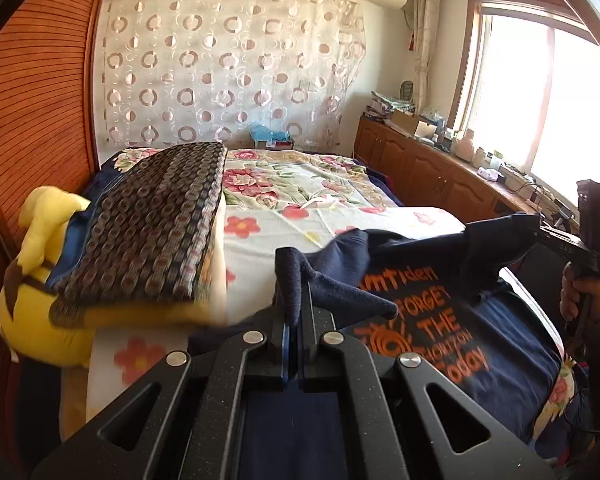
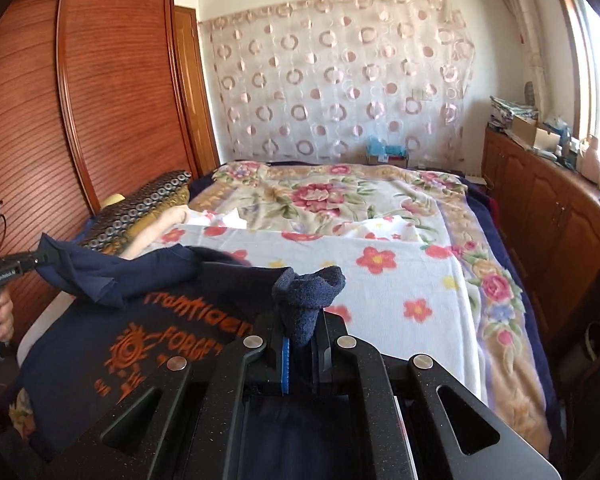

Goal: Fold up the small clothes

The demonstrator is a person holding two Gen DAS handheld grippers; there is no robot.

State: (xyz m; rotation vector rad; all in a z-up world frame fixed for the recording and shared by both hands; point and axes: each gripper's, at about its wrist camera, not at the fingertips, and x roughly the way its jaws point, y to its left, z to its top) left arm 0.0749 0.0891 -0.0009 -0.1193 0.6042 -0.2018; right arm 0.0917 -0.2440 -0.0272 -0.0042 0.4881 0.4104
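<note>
navy shirt (image 1: pixel 480 344) with orange print, spread on the bed (image 1: pixel 340 200) and lifted along one edge. left claw (image 1: pixel 294 320) is clamped on a bunch of that edge; right claw (image 2: pixel 300 332) is clamped on another bunch of it, the cloth sagging between them. step in hand, as judged: carrying the raised edge over for a fold. next move calls for both claws travelling together, level, keeping the edge taut before laying it down.
</note>
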